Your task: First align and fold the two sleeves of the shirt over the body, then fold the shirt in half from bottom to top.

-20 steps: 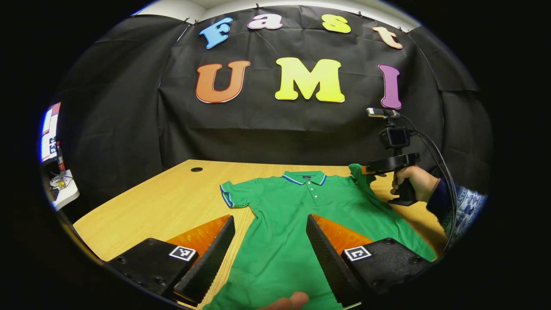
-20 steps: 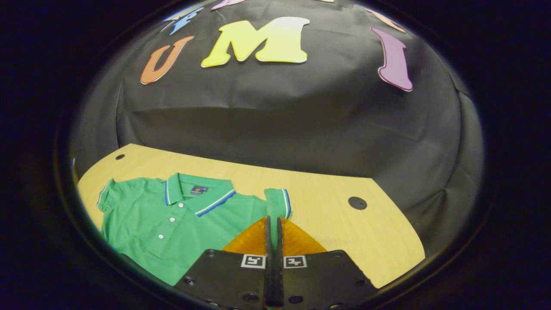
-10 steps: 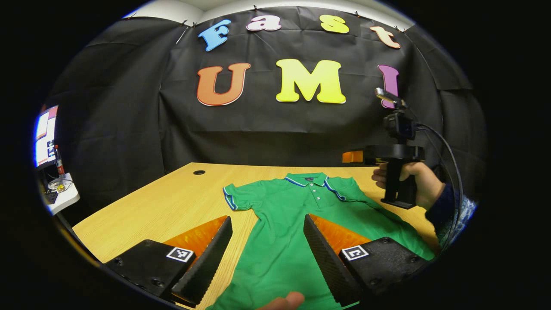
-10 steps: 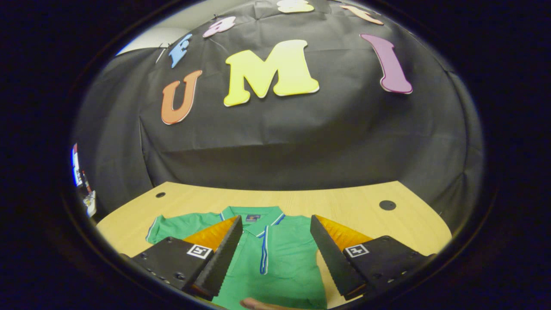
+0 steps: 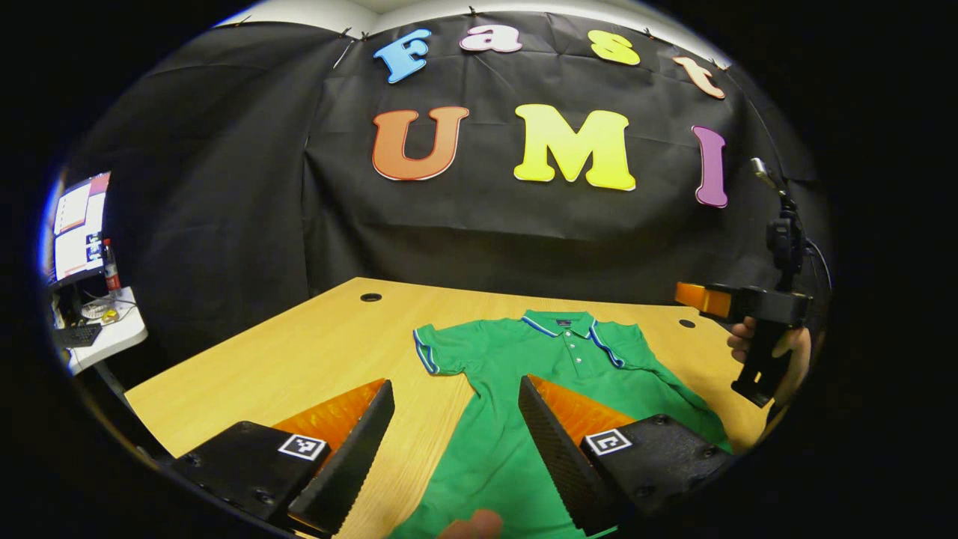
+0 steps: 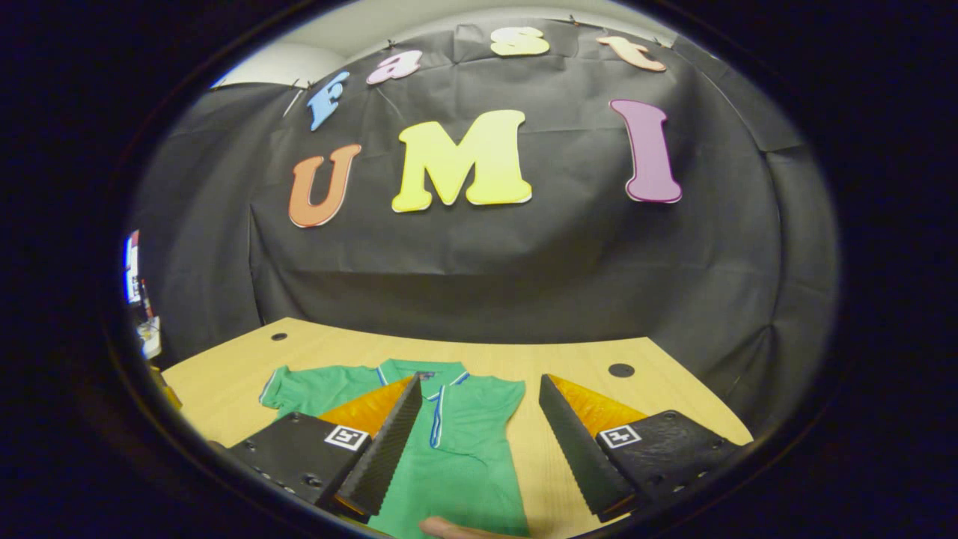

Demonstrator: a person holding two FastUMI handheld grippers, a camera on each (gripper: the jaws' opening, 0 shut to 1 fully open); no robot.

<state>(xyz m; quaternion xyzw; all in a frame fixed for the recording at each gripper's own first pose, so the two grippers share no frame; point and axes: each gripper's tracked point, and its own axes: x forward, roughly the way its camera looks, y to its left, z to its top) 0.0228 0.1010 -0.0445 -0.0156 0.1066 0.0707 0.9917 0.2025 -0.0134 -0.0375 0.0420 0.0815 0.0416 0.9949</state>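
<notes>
A green polo shirt (image 5: 539, 374) with blue-and-white trim lies flat on the wooden table (image 5: 299, 359), collar toward the black wall. Its right sleeve (image 5: 625, 348) is folded over the body; its left sleeve (image 5: 441, 350) still lies spread out on the table. My left gripper (image 5: 455, 442) hovers open over the shirt's lower left part. In the right gripper view the shirt (image 6: 456, 442) lies below my right gripper (image 6: 479, 442), which is open and empty above the table. In the left gripper view the right gripper (image 5: 707, 299) is held up at the far right by a hand (image 5: 778, 352).
The table (image 6: 584, 374) has round cable holes at its back left (image 5: 370, 297) and back right (image 5: 686, 323). A side desk with a monitor (image 5: 78, 232) and small items stands at the far left. A fingertip (image 5: 471, 525) shows at the bottom edge.
My right gripper opened, let go of the right sleeve after laying it over the body, then lifted away to the right. My left gripper stayed open and shifted slightly left.
</notes>
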